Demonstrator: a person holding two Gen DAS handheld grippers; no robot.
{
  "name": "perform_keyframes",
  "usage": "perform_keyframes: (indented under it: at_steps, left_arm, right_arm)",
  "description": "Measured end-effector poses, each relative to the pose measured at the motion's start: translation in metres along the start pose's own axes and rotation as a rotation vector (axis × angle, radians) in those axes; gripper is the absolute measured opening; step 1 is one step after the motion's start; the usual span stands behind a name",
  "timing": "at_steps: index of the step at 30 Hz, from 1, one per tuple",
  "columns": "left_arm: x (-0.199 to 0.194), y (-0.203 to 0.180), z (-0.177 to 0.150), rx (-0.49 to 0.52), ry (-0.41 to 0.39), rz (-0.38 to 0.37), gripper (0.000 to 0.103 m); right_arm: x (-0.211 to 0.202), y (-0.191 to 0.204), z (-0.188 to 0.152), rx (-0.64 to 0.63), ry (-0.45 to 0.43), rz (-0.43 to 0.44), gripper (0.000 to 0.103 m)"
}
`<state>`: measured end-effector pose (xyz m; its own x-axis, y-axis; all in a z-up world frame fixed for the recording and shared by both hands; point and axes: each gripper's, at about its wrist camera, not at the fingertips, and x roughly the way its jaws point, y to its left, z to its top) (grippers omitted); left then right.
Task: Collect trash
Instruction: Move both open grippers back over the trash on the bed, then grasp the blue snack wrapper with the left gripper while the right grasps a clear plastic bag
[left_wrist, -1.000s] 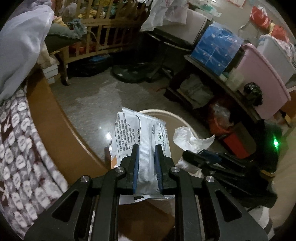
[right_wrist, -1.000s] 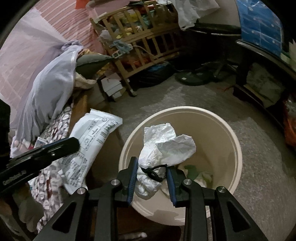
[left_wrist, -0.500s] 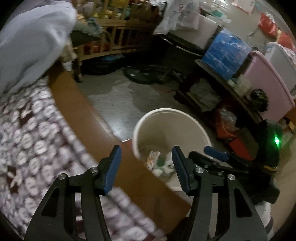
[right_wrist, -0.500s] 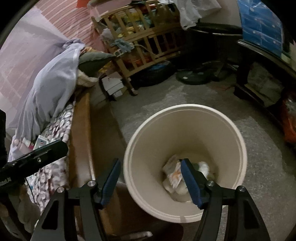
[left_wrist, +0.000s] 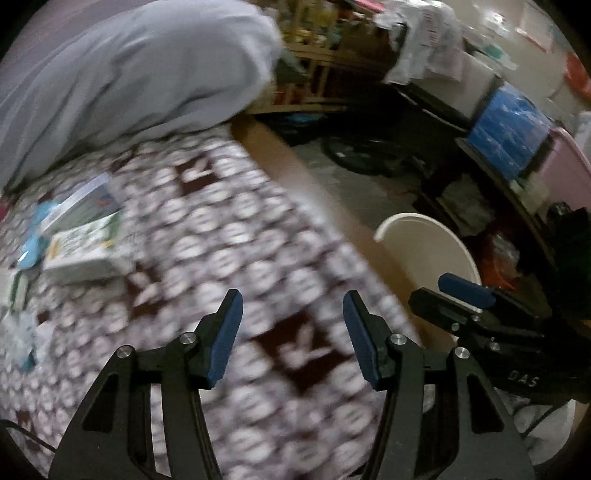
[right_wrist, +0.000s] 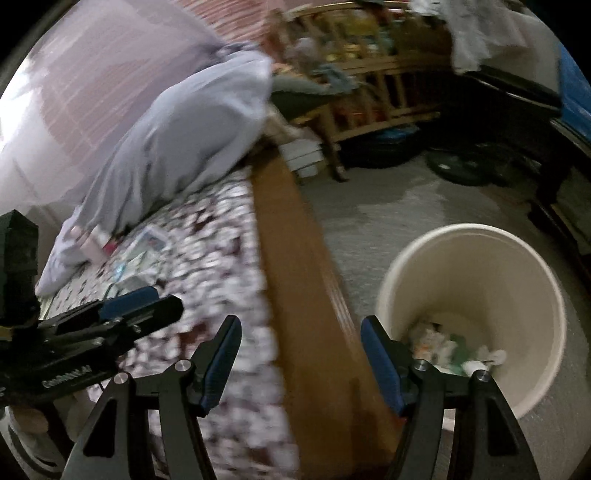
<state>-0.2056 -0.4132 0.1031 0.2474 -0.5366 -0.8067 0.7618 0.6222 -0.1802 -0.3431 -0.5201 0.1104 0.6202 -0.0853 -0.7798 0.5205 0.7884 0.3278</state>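
My left gripper (left_wrist: 291, 317) is open and empty above the patterned bedspread (left_wrist: 229, 258). Several wrappers and packets (left_wrist: 79, 236) lie on the bed at the far left, blurred. My right gripper (right_wrist: 301, 347) is open and empty over the wooden bed rail (right_wrist: 295, 258). The cream trash bin (right_wrist: 524, 266) stands on the floor to its right, with crumpled paper and wrappers (right_wrist: 454, 350) at its bottom. The bin also shows in the left wrist view (left_wrist: 424, 236), with the right gripper (left_wrist: 465, 291) in front of it. The left gripper shows in the right wrist view (right_wrist: 122, 310).
A grey blanket (left_wrist: 129, 74) is heaped at the head of the bed. A wooden crib (right_wrist: 380, 92) stands across the grey floor (right_wrist: 406, 199). A blue package (left_wrist: 513, 125), a pink tub (left_wrist: 565, 173) and dark shelves crowd the right side.
Both grippers let go of their trash over the bin a second ago and opened. Both have since swung left, from the bin toward the bed.
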Motion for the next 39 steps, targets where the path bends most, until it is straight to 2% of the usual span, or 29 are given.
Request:
perform_keyframes:
  at_steps: [9,17,21,26,29,33,34,35,37,39]
  left_arm:
    - [-0.039,0.096,-0.031,-0.128,-0.011,0.149,0.055]
    - [-0.066,0.206,-0.061,-0.299,-0.009,0.288,0.055]
    - [-0.066,0.257,-0.069,-0.404,0.007,0.339,0.055]
    - [-0.053,0.305,-0.075,-0.570,-0.004,0.332,0.055]
    - [-0.036,0.316,-0.073,-0.618,0.007,0.303,0.055]
    - [-0.021,0.323,-0.073,-0.624,0.030,0.267,0.053]
    - [-0.022,0.324,-0.074,-0.607,0.028,0.262,0.039]
    - [-0.023,0.324,-0.074,-0.592,0.034,0.256,0.031]
    - [-0.030,0.329,-0.078,-0.583,0.049,0.203,0.029]
    - [-0.039,0.332,-0.083,-0.574,0.060,0.193,0.029]
  right_arm:
    - [0.040,0.083,-0.006,-0.110,0.079,0.118,0.065]
    - [0.079,0.167,-0.019,-0.264,0.165,0.206,0.065]
    - [0.092,0.197,-0.025,-0.319,0.192,0.240,0.065]
    - [0.109,0.229,-0.030,-0.392,0.215,0.267,0.066]
    - [0.122,0.247,-0.032,-0.445,0.220,0.280,0.068]
    - [0.140,0.272,-0.035,-0.513,0.233,0.309,0.069]
    - [0.147,0.280,-0.035,-0.533,0.237,0.320,0.069]
    - [0.152,0.287,-0.035,-0.551,0.238,0.329,0.069]
    - [0.163,0.300,-0.034,-0.579,0.242,0.339,0.069]
    - [0.175,0.310,-0.033,-0.599,0.246,0.353,0.069]
